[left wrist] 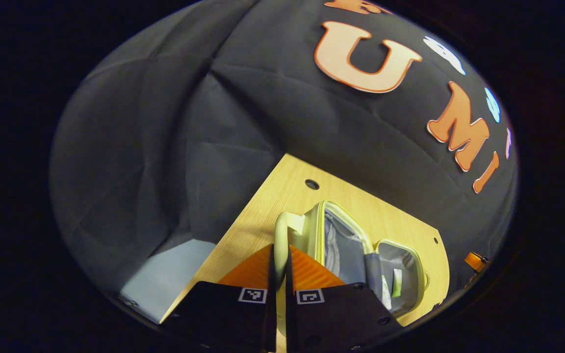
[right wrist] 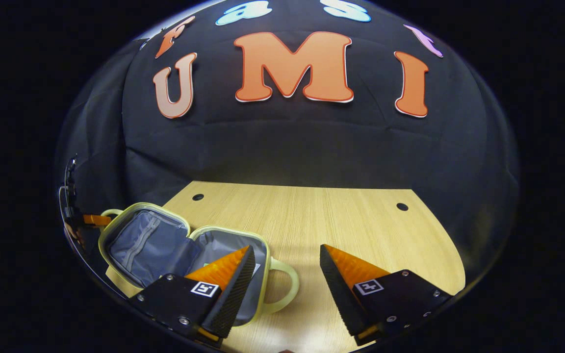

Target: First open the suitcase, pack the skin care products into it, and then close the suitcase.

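Illumination is dim overall, with the wooden table (right wrist: 312, 220) the brightest surface in both views. In the right gripper view a pale glare patch sits on the near table edge, between the fingers. The booth wall (right wrist: 282, 142) is dark, with soft folds faintly lit. Strong fisheye distortion bends the table edges and darkens the rim. In the left gripper view the suitcase (left wrist: 356, 245) interior is slightly soft and shaded

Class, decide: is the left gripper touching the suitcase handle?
Touching. In the left gripper view, the left gripper has both fingers closed on the suitcase handle.
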The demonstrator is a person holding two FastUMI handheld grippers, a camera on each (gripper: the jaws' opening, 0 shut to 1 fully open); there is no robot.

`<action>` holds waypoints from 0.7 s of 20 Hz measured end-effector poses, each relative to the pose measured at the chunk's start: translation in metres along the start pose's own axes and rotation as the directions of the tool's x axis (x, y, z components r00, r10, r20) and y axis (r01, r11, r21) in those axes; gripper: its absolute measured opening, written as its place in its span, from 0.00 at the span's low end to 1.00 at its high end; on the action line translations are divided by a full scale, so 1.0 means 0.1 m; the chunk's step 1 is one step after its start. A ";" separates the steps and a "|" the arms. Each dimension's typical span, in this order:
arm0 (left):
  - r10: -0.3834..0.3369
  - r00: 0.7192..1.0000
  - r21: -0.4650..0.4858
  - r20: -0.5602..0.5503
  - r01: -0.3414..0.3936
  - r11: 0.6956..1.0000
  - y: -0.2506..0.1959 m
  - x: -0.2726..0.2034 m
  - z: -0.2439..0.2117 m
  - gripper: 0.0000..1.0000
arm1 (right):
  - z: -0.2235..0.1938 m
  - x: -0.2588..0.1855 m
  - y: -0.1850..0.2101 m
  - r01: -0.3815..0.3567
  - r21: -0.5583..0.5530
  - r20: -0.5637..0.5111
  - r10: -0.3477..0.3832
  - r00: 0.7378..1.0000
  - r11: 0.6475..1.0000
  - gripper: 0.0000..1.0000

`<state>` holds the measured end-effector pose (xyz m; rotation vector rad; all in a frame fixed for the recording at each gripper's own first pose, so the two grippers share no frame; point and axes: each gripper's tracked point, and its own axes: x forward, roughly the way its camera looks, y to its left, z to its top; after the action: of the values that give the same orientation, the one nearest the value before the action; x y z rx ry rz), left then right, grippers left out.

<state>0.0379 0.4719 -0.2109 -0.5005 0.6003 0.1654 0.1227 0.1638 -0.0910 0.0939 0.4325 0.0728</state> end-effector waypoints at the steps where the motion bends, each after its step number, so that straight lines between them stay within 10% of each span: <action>1: -0.007 1.000 0.025 0.015 0.007 1.000 -0.12 -0.08 0.08 0.07 | 0.04 -0.01 -0.05 0.003 -0.006 0.010 -0.003 1.000 1.000 0.88; 14: -0.155 0.977 0.174 0.143 0.130 0.976 -1.94 -0.92 0.46 0.07 | 0.14 -0.22 -0.54 -0.046 -0.098 0.092 0.055 0.994 0.994 0.90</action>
<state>0.0426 0.3258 -0.0472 -0.3662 0.4190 0.0174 0.1118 0.1076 -0.0747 0.0134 0.3309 0.1384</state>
